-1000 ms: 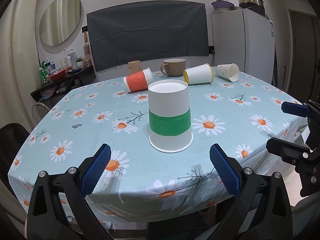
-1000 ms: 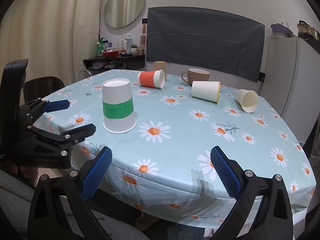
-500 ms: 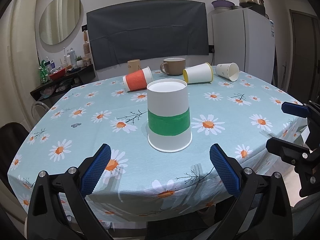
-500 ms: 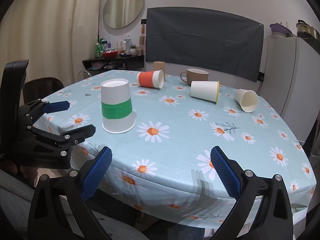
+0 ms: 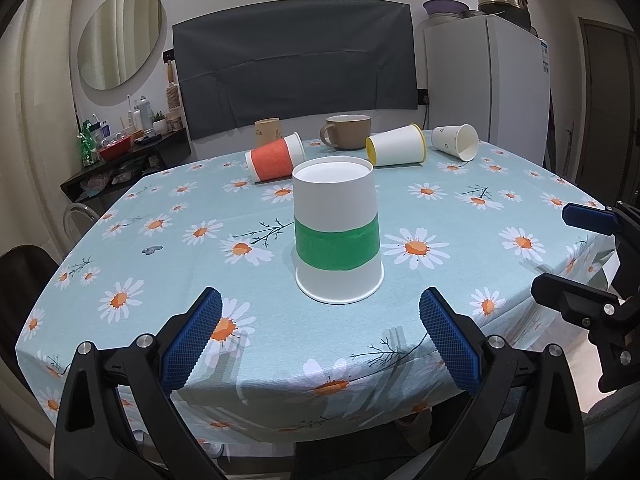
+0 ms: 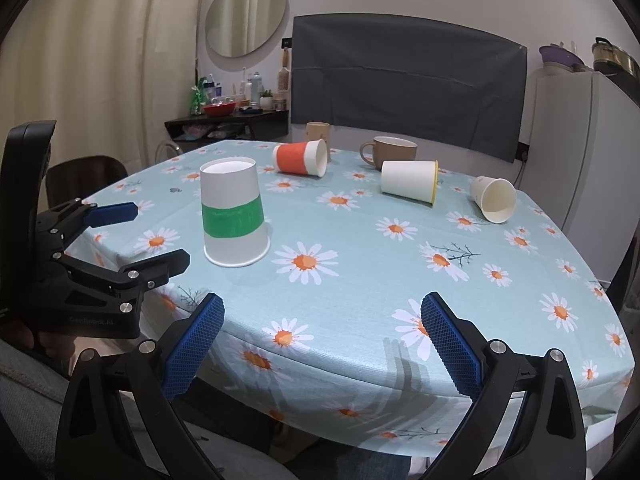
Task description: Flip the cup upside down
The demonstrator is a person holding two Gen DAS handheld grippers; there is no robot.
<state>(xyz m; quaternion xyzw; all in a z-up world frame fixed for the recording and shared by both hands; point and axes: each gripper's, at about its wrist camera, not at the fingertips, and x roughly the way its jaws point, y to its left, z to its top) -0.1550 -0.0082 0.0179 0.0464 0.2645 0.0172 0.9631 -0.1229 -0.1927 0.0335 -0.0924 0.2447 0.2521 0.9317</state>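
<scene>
A white paper cup with a green band (image 5: 337, 232) stands upside down, rim on the daisy tablecloth (image 5: 160, 264), near the front edge. My left gripper (image 5: 320, 336) is open and empty just in front of it, not touching. The cup also shows in the right wrist view (image 6: 234, 216). My right gripper (image 6: 320, 340) is open and empty over the table's front edge, to the cup's right. The left gripper shows there at the left (image 6: 140, 236), the right gripper at the right of the left wrist view (image 5: 568, 252).
At the back lie an orange cup (image 5: 274, 158), a yellow-rimmed cup (image 5: 396, 146) and a white cup (image 5: 456, 142) on their sides. A brown mug (image 5: 348, 131) and a tan cup (image 5: 267, 127) stand upright. A fridge (image 5: 488, 80) stands back right, a cluttered shelf (image 5: 120, 152) left.
Both grippers have drifted slightly; the views barely shift. The green-banded cup has not moved.
</scene>
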